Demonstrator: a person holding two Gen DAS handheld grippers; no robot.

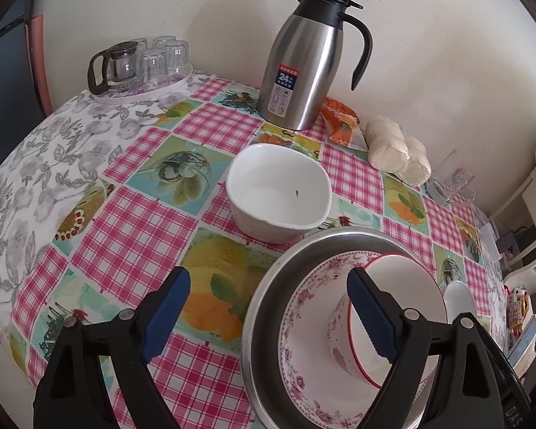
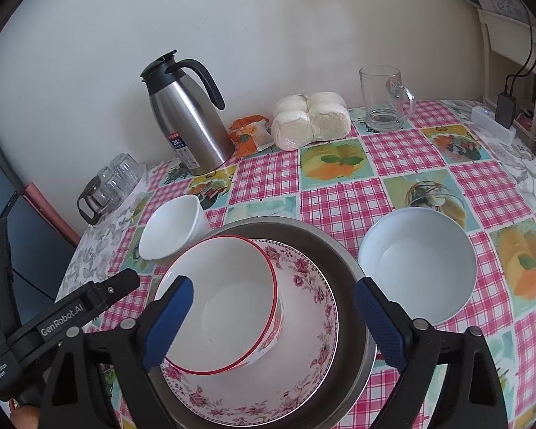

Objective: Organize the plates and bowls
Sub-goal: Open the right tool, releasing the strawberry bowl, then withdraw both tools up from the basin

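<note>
The stack is partly built. A red-rimmed bowl sits tilted inside a floral plate, leaning toward one side of it, not centred, and the floral plate lies in a steel pan, so three pieces are already nested together near the front edge of the desk.

Two pieces are left outside the stack, as far as the views show. A white bowl stands just beside the pan on its left in the right wrist view, and a pale blue bowl stands just beside the pan on its right; neither is stacked on anything. By my reading the job is a little past halfway, with those two bowls still to be gathered and the leaning bowl perhaps to be settled flat.

The left gripper is released, its jaws spread wide with one finger over the bare cloth and the other over the red-rimmed bowl, nothing pressed between the pads. The right gripper is likewise released, its fingers standing either side of the stack without clamping it.

Farther back a steel thermos jug, a bag of buns, a glass mug and a tray of glasses stand along the wall, apart from the crockery.
</note>
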